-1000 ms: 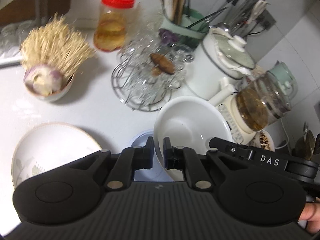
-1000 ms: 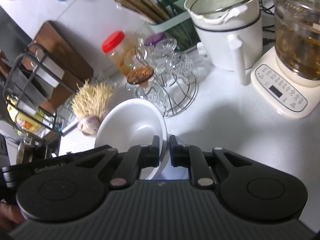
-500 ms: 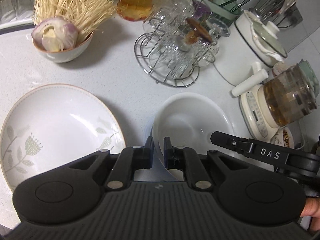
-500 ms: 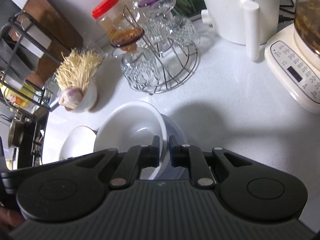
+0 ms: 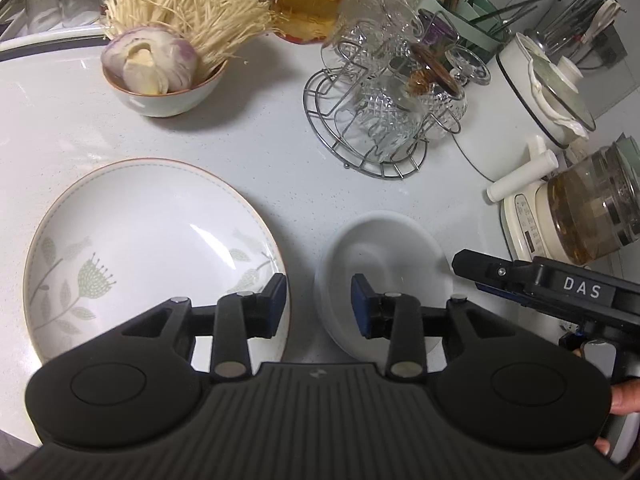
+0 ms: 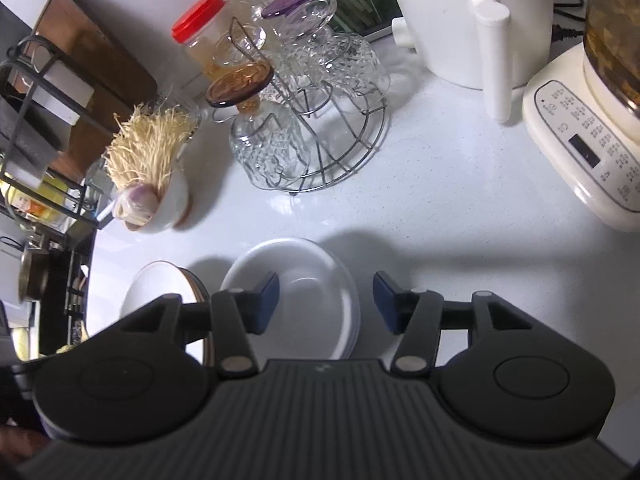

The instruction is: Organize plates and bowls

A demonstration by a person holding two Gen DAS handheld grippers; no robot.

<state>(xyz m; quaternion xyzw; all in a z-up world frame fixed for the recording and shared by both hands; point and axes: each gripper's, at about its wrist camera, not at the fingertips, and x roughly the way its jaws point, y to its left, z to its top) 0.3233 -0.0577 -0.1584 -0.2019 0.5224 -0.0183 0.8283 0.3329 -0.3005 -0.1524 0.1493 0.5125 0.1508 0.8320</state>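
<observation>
Fingers, left gripper (image 5: 319,304): spread wide and gripping nothing; the pads straddle the gap between plate and bowl.
Fingers, right gripper (image 6: 325,300): spread wide too, empty, one pad over the bowl, the other out past its rim above bare tabletop.
White round ceramic bowl (image 5: 380,276): sits on the white speckled tabletop (image 5: 260,152); the left gripper's right-hand finger (image 5: 362,308) overlaps its near rim, with the body ahead and to the right of it. In the right wrist view the same bowl (image 6: 304,292) lies straight ahead between the fingers, shifted toward the left pad; layered edges at its right side suggest it is nested on other dishes, though I cannot tell how many.
Large white ceramic plate with a leaf print and thin orange rim (image 5: 152,252): flat on the tabletop, ahead and left of the left gripper's fingers, just beside the bowl but apart from it.
Nearer hand: both are close; the left one is nearer the plate.
Long axis: none, both pieces are round, so any rim point serves.
Change: half a second ago both pairs of fingers were pinched on the bowl's rim; now both have let go and the bowl rests on its own.
</observation>
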